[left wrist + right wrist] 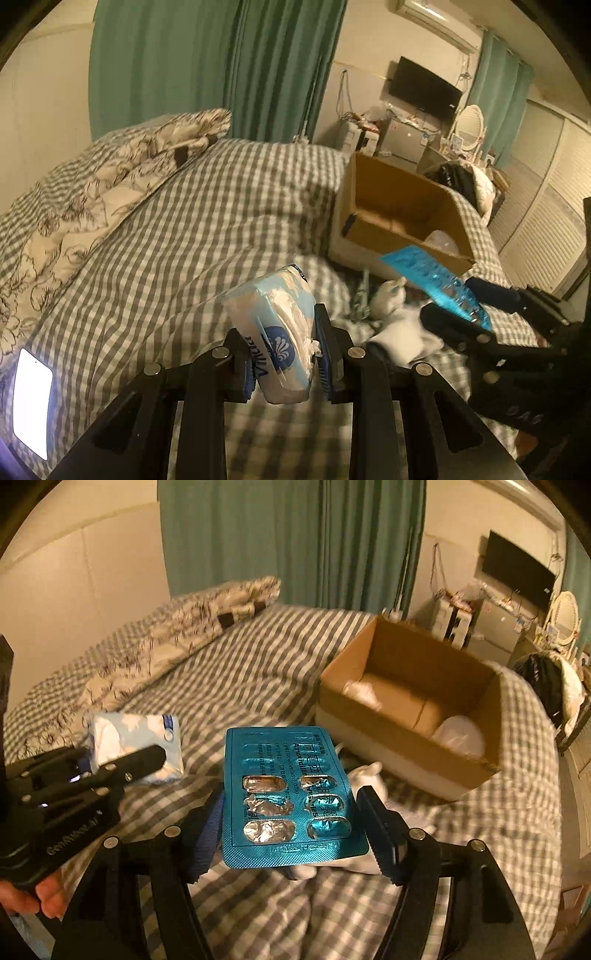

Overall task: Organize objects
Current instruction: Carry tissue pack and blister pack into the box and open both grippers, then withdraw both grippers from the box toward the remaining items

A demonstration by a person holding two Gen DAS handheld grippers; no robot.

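My left gripper (284,350) is shut on a light blue tissue pack (275,332) and holds it above the bed; the pack also shows in the right wrist view (136,746). My right gripper (291,834) is shut on a teal blister pack of pills (288,794), held flat between its fingers above the bed; it also shows in the left wrist view (436,284). An open cardboard box (402,738) stands on the bed ahead, with a white round item (460,736) inside. White socks (399,332) lie on the bed in front of the box.
The bed has a grey checked cover (221,221) and a flowered quilt (92,206) at the left. A lit phone (31,402) lies at the near left. Green curtains (295,542) hang behind. A TV (424,88) and cluttered furniture stand at the far right.
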